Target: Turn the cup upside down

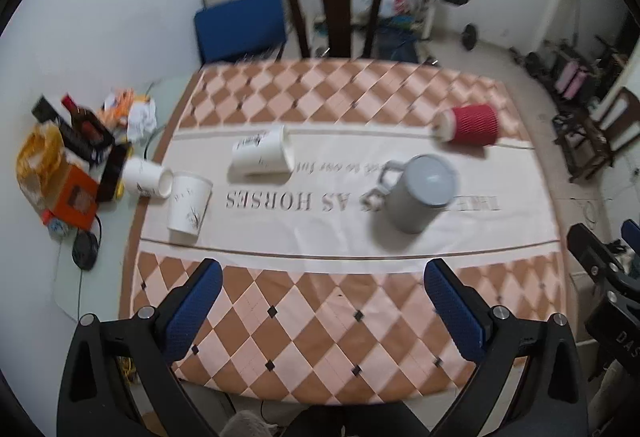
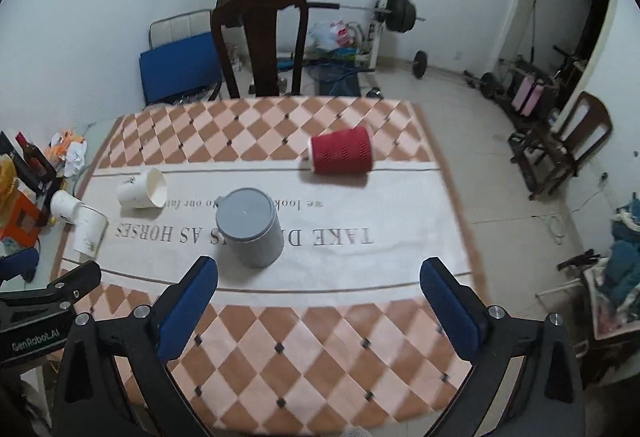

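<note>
I held both grippers released above the desk (image 2: 320,377): left gripper (image 1: 322,313), right gripper (image 2: 318,311). The grey mug (image 2: 250,227) stood upside down just ahead of my right gripper.

My left gripper (image 1: 322,301) has a black moulded frame with triangular cut-outs, silver screw heads at ten and two o'clock, and ribbed blue pads (image 1: 450,307) on both fingers. My right gripper (image 2: 319,299) looks the same: black arms, silver screws, blue pads (image 2: 188,307). White "GenRobot.AI" lettering marks the neighbouring body at nine o'clock.
</note>
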Demonstrator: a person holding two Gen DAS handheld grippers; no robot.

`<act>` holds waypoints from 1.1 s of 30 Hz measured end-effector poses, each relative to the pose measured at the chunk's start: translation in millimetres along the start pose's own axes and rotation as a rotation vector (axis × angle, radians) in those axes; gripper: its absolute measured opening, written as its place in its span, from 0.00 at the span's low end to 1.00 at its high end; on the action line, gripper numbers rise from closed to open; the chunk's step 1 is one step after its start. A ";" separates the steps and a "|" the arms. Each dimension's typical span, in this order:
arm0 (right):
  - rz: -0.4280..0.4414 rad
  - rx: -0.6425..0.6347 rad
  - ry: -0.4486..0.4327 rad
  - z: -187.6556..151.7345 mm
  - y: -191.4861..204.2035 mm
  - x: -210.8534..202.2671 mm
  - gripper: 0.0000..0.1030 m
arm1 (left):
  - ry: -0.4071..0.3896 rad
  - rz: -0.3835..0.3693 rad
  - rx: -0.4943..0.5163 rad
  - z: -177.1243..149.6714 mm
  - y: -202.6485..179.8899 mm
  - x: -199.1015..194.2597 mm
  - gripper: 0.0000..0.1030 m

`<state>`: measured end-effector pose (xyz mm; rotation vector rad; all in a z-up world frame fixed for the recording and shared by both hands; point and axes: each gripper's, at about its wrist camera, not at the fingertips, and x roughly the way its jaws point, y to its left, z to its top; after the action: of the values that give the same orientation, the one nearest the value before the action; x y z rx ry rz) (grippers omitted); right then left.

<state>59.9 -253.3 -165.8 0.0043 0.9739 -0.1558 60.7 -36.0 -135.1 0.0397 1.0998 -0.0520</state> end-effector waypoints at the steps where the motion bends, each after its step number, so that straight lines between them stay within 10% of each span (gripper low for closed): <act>1: -0.015 0.000 -0.009 0.5 -1.0 -18.1 0.99 | -0.018 -0.008 0.009 -1.3 -0.1 -13.3 1.00; 15: -0.047 0.060 -0.084 -16.3 -10.2 -181.6 0.99 | -0.169 -0.017 0.026 -25.4 2.1 -139.6 1.00; 33: -0.061 0.056 -0.158 -25.7 -12.1 -244.7 0.99 | -0.203 -0.014 -0.010 -45.1 2.5 -177.1 1.00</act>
<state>-97.9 -231.6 22.2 0.0140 0.8122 -0.2360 -59.5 -26.9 2.4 0.0177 0.8975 -0.0621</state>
